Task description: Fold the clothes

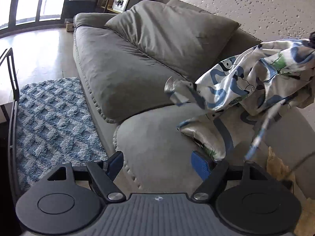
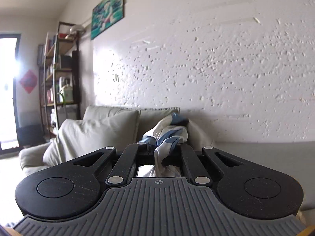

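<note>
The garment (image 1: 246, 82) is white, shiny cloth with a blue and green cartoon print. In the left wrist view it hangs bunched from the upper right, and its lower end (image 1: 204, 135) rests on the grey sofa seat (image 1: 157, 137). My left gripper (image 1: 159, 163) is open above the seat with nothing between its fingers, and its blue right pad (image 1: 199, 166) sits just beside the cloth's lower edge. In the right wrist view my right gripper (image 2: 163, 147) is shut on a bunch of the garment (image 2: 169, 135), which spills forward over the fingertips.
A large grey cushion (image 1: 169, 37) leans on the sofa back. A blue and white shaggy rug (image 1: 53, 122) lies on the floor at left, with a black frame (image 1: 11, 102) beside it. A rough white wall (image 2: 216, 68), a shelf unit (image 2: 59, 78) and a painting (image 2: 108, 11) stand behind.
</note>
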### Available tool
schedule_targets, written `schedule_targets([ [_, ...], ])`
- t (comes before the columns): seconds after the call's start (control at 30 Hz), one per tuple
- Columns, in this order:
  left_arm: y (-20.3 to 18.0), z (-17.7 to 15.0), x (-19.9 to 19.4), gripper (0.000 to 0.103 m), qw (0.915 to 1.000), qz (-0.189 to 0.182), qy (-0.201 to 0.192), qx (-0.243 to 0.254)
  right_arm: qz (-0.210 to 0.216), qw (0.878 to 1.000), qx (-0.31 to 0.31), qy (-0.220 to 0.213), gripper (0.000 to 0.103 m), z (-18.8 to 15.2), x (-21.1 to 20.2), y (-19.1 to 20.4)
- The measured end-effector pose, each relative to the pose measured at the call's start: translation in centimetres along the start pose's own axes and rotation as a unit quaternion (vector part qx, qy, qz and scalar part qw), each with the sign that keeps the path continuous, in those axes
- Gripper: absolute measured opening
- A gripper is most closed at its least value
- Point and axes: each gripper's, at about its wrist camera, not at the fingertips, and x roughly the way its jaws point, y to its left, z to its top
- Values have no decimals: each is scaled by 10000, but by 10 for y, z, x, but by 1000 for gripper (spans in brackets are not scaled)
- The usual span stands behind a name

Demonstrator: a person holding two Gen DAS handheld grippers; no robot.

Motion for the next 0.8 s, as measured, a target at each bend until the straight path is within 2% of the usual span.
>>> schedule_targets([
  [0.07,-14,-4,-1,74,9997,-173,83,167,256,9973,-324,611,15,-23,6,6],
  [0.1,-21,-6,-4,74,9993,-252,115,269,337,9955,-198,868,27,-30,-1,1],
  [0.13,-27,-7,-7,74,9987,-327,132,380,413,9929,-36,1118,46,-36,-10,-5],
  [0.17,-32,-8,-12,74,9979,-401,134,482,487,9893,126,1368,52,-42,-18,-11],
  [0.27,-41,-7,-30,74,9959,-596,106,667,708,9731,612,2107,53,-60,-44,-30],
  [0.37,-53,-4,-50,74,9940,-781,-10,760,923,9484,1092,2828,57,-78,-69,-49],
  [0.4,-58,-3,-57,74,9930,-868,-52,796,993,9384,1250,3064,61,-84,-78,-55],
  [0.47,-75,-2,-72,74,9889,-1149,-151,930,934,9508,1402,2601,68,-58,-124,-85],
  [0.53,-99,-2,-87,74,9820,-1481,-222,1152,750,9654,1363,2093,82,-32,-175,-121],
  [0.63,-144,-13,-106,76,9653,-2067,-136,1592,355,9796,1271,1515,85,-3,-246,-173],
  [0.73,-190,-38,-121,78,9432,-2565,115,2110,-70,9790,1512,1365,86,1,-314,-223],
  [0.8,-222,-61,-125,80,9267,-2813,340,2469,-403,9744,1705,1413,86,-16,-347,-257],
])
